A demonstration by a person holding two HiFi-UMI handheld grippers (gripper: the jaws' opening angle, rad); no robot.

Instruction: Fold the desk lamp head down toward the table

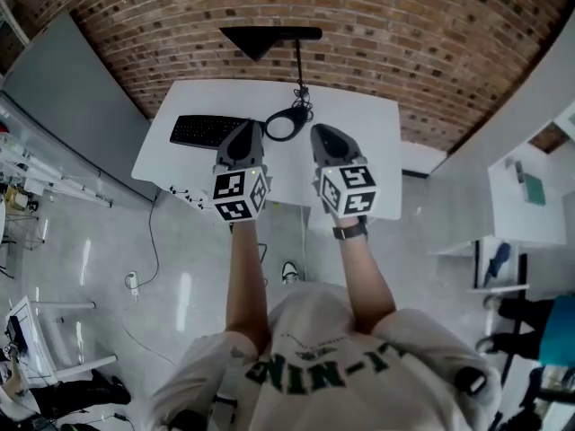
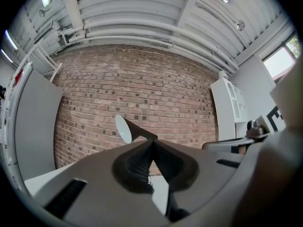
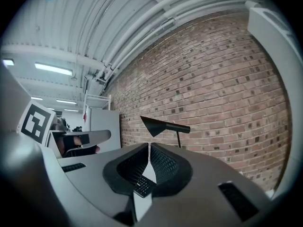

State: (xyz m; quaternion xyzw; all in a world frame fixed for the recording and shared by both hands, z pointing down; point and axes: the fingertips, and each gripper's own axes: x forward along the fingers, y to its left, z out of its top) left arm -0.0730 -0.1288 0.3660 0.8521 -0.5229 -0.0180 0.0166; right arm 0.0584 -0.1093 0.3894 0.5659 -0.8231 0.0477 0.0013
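Observation:
A black desk lamp stands at the back of the white desk (image 1: 368,142). Its cone head (image 1: 269,39) is held up level on a thin stem above a ring base (image 1: 286,124). My left gripper (image 1: 244,137) and right gripper (image 1: 325,136) are side by side over the desk's front half, pointing level at the lamp and short of it. Both are shut with nothing between the jaws. In the left gripper view the lamp head (image 2: 129,128) shows just above the closed tips (image 2: 152,140). In the right gripper view the lamp head (image 3: 163,125) sits above the closed tips (image 3: 149,148).
A black keyboard (image 1: 207,131) lies on the desk's left part, beside my left gripper. A brick wall (image 1: 404,43) runs behind the desk and a grey partition (image 1: 72,97) stands to its left. Another white table (image 1: 530,196) is at the right. Cables trail on the floor (image 1: 153,241).

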